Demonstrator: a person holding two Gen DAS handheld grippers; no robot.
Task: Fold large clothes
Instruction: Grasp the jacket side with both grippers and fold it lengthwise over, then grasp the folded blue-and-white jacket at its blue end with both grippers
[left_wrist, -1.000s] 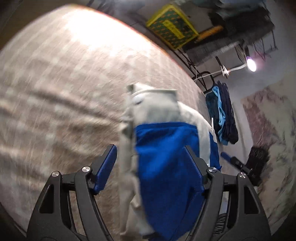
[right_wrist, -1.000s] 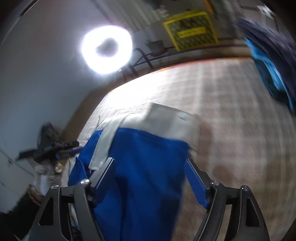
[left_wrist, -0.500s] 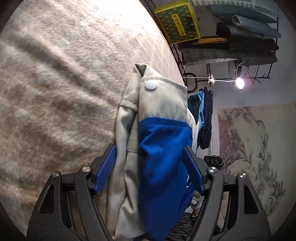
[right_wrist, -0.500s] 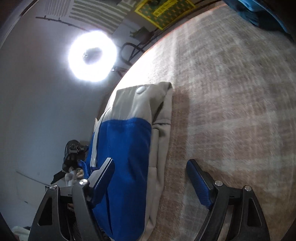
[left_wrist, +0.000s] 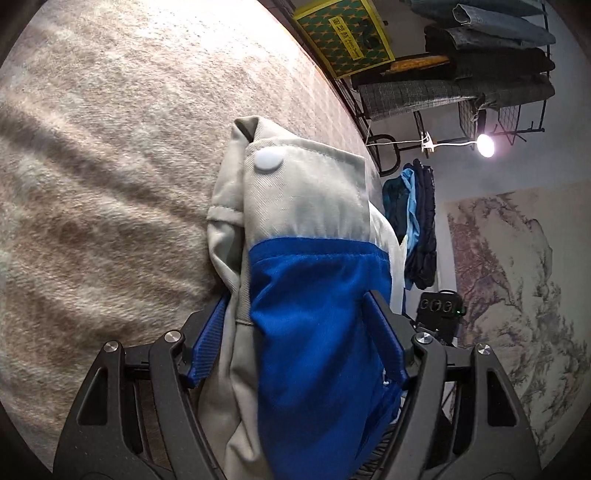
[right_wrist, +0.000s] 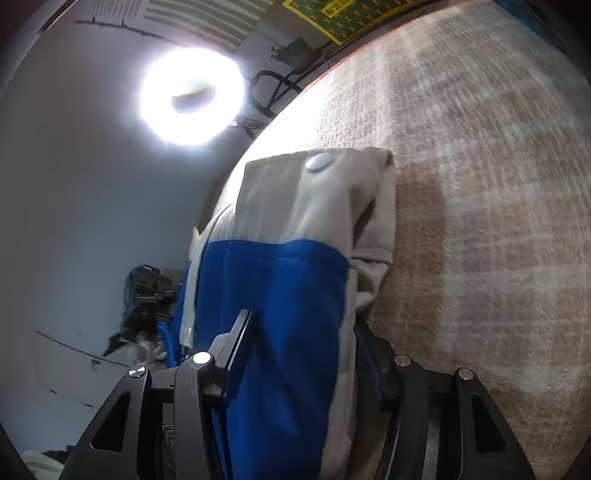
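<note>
Your left hand-held gripper (left_wrist: 299, 332) stands wide, the folded blue-and-grey garment (left_wrist: 317, 332) bunched between its pads, left pad touching. Your right hand-held gripper (right_wrist: 303, 339) is closing, garment (right_wrist: 288, 295) between its jaws. The garment lies on the beige blanket (left_wrist: 110, 184). Only the left view shows the rack of folded clothes (left_wrist: 480, 55); only the right, the ring light (right_wrist: 192, 96).

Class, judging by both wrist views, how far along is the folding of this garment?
Done: the blue-and-grey garment is already bunched into a narrow stack. In hand: it lies between the jaws of the left gripper; the right gripper is closing around it. Left: laying it flat on the blanket.
</note>
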